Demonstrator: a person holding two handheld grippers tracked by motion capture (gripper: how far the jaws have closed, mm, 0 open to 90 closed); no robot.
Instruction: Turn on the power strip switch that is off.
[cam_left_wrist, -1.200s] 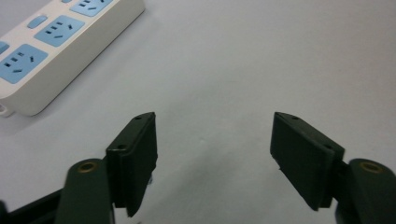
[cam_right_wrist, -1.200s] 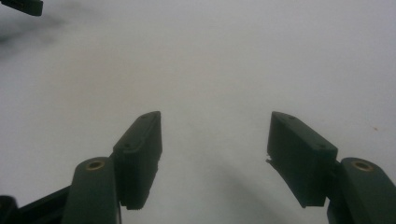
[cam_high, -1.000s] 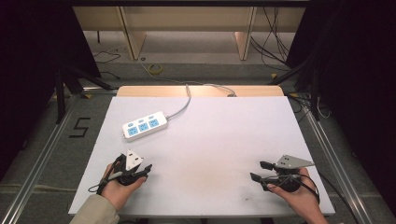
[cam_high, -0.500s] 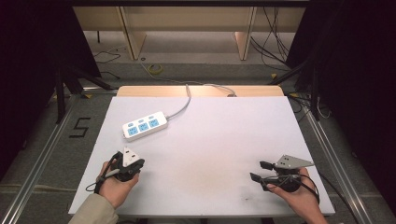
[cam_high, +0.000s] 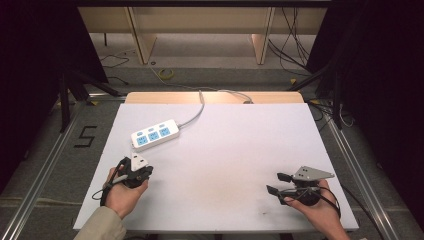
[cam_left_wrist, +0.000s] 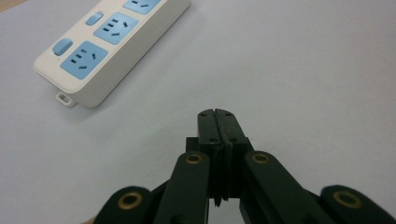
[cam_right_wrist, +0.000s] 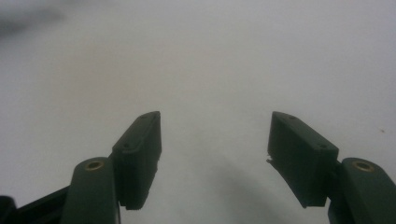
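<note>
White tabletop (cam_high: 225, 150) spreads out in front of me, with a strip of bare wood (cam_high: 215, 97) along its far edge and grey floor beyond, where shelf legs and loose cables sit in the dim light. A number five (cam_high: 86, 136) is marked on the floor off the left side.

One thing lies on the table: a white power strip (cam_high: 155, 134) with three blue sockets, in the far-left part of the surface. Its long axis runs on a slant, near end toward the left edge, far end toward the middle back, and its cord (cam_high: 200, 107) leaves that far end and curves off over the back edge. The sockets face up.

My left claw (cam_high: 134, 170) rests in my left hand (cam_high: 122, 192) near the front left, just short of the strip and apart from it. In the left gripper view its jaws are pressed together with nothing between them, pointing toward the strip's near end (cam_left_wrist: 81, 60).

My right claw (cam_high: 280, 183) sits in my right hand (cam_high: 315, 210) at the front right, well apart from the strip, jaws spread wide over bare table and aimed leftward.
</note>
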